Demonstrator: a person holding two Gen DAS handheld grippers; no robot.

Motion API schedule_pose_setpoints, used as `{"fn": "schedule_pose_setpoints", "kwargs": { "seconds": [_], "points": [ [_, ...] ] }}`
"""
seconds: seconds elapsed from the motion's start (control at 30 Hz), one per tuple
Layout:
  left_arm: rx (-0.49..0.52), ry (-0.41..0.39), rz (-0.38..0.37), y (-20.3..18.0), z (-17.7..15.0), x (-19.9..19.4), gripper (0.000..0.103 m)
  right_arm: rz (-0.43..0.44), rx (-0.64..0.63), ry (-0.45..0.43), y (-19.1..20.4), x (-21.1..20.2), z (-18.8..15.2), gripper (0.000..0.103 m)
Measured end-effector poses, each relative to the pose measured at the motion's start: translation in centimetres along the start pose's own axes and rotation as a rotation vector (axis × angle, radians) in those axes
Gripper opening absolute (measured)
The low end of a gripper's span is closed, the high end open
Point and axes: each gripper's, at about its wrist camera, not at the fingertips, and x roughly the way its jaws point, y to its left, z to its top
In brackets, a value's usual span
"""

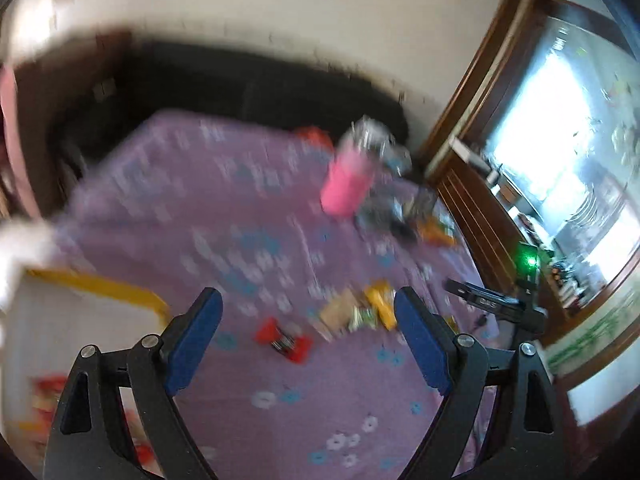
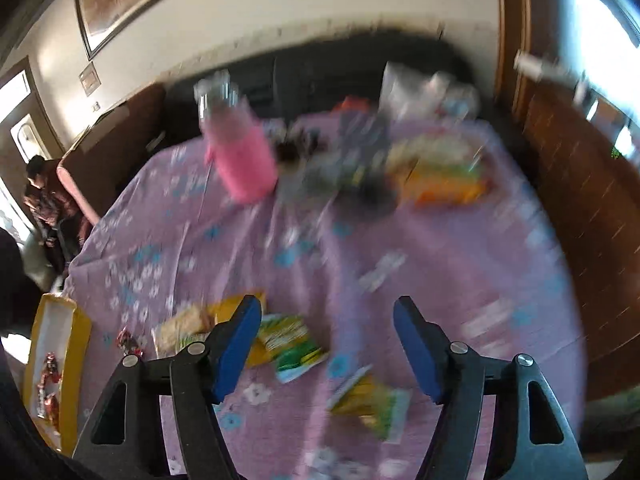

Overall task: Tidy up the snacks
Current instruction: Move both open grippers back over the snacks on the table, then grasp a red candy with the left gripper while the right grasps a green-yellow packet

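Both views are motion-blurred. My left gripper (image 1: 308, 328) is open and empty above the purple flowered tablecloth (image 1: 224, 208). Ahead of it lie a red snack packet (image 1: 285, 340) and a cluster of tan, green and yellow packets (image 1: 356, 312). A yellow-rimmed box (image 1: 100, 286) stands at the left with red snacks inside. My right gripper (image 2: 326, 340) is open and empty over green-and-yellow packets (image 2: 292, 346) and another packet (image 2: 372, 400). The yellow box (image 2: 78, 344) also shows in the right wrist view, with red snacks in it.
A pink bottle (image 1: 346, 184) with a clear top stands mid-table, also in the right wrist view (image 2: 244, 160). Dark items and an orange-green bag (image 2: 440, 176) lie at the far side. A dark sofa, wooden cabinet (image 2: 580, 208) and a seated person (image 2: 44, 192) surround the table.
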Motion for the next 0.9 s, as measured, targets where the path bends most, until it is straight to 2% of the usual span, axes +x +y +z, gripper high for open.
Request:
{"fn": "schedule_pose_setpoints", "kwargs": {
  "seconds": [0.07,0.17,0.3,0.43,0.47,0.57,0.63,0.7,0.83,0.9],
  "points": [
    [-0.039,0.07,-0.003,0.7,-1.5,3.9,0.084,0.024,0.01,0.038,0.7,2.7,-0.8,0.07],
    [-0.084,0.154,-0.01,1.1,-3.0,8.1,0.084,0.015,-0.002,0.054,1.0,4.7,-1.1,0.072],
    [-0.111,0.215,-0.001,2.2,-4.5,11.0,0.084,0.034,-0.007,0.082,0.8,6.6,-1.4,0.072],
    [-0.114,0.257,-0.003,2.2,-5.3,13.3,0.084,0.081,0.008,0.08,0.2,6.7,-1.4,0.071],
    [-0.111,0.266,0.002,1.9,-5.7,13.8,0.084,0.095,0.009,0.084,0.2,6.8,-1.4,0.067],
    [-0.061,0.246,0.046,1.0,-5.9,13.9,0.082,0.117,0.012,0.116,0.2,7.1,-1.5,0.035],
    [-0.021,0.246,0.074,0.5,-6.1,14.1,0.055,0.154,0.011,0.137,0.3,7.3,-1.8,0.025],
    [0.03,0.261,0.076,-0.2,-6.9,14.3,0.042,0.168,0.01,0.148,0.5,7.0,-2.3,0.024],
    [0.054,0.282,0.049,-0.8,-7.9,13.5,0.041,0.194,0.022,0.156,0.6,6.1,-2.9,0.03],
    [0.031,0.288,0.016,-0.6,-8.1,13.1,0.041,0.217,0.041,0.142,0.5,5.3,-3.1,0.044]
  ]
}}
